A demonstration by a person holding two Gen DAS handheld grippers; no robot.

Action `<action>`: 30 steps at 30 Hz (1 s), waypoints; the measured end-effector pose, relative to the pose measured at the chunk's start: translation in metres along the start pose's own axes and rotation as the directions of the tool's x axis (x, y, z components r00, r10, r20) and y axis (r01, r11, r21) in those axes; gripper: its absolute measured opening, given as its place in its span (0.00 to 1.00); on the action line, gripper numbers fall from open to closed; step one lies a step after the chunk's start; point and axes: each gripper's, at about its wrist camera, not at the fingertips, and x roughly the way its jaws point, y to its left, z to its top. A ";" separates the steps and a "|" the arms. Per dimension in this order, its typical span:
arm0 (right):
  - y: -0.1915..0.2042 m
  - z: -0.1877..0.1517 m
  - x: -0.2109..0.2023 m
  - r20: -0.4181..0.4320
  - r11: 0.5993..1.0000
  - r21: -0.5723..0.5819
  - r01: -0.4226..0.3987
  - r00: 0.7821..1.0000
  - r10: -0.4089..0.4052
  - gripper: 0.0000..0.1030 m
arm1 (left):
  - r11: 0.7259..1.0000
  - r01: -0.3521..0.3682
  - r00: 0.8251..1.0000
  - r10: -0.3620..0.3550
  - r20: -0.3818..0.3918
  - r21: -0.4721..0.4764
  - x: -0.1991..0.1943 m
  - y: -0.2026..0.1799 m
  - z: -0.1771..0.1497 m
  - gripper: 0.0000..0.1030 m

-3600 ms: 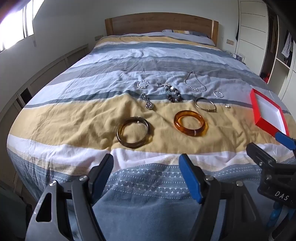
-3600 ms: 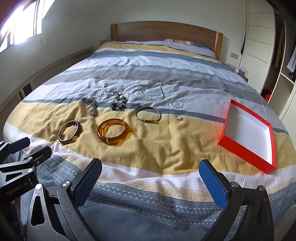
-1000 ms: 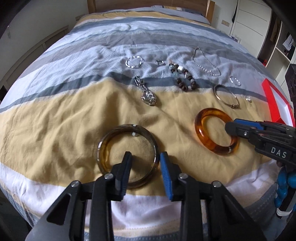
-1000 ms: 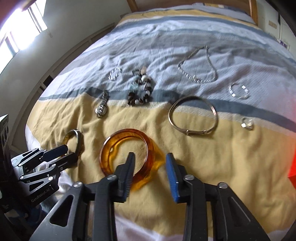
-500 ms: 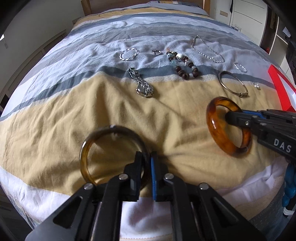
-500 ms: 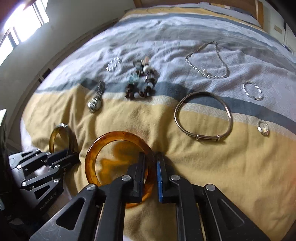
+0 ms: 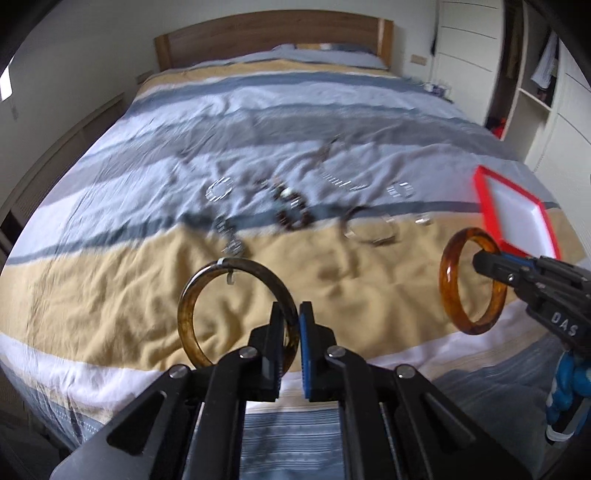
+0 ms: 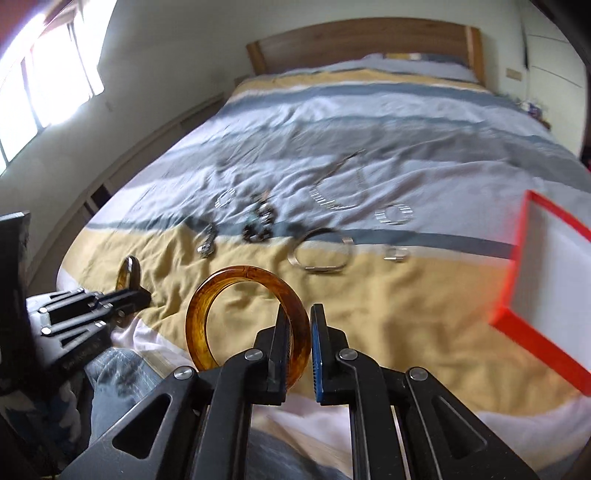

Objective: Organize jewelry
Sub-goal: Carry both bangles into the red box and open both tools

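My left gripper (image 7: 291, 325) is shut on a dark brown bangle (image 7: 192, 295) and holds it upright above the bed. My right gripper (image 8: 299, 328) is shut on an amber bangle (image 8: 207, 295), also lifted; it shows in the left wrist view (image 7: 448, 280) too. The right gripper (image 7: 480, 260) shows at the right of the left wrist view, the left gripper (image 8: 144, 295) at the left of the right wrist view. A red tray with a white inside (image 7: 495, 229) (image 8: 517, 273) lies on the bed to the right.
Still on the striped bedcover lie a thin silver bangle (image 8: 321, 254), a beaded bracelet (image 8: 260, 221), a watch (image 8: 207, 243), a chain necklace (image 8: 332, 192), a small silver bracelet (image 8: 393, 214) and a ring (image 8: 397, 253). Headboard (image 7: 273, 33) at the far end, wardrobe (image 7: 535, 74) at the right.
Both grippers closed on their bangles and have lifted them off the bedcover, pulling back and up. The view is blurred by motion.
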 end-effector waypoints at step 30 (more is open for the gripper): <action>-0.279 -0.009 -0.037 -0.083 0.867 0.101 0.488 0.873 -0.481 0.10 | 0.801 0.506 0.862 -0.454 -0.225 0.319 0.140 -0.328 0.105 0.07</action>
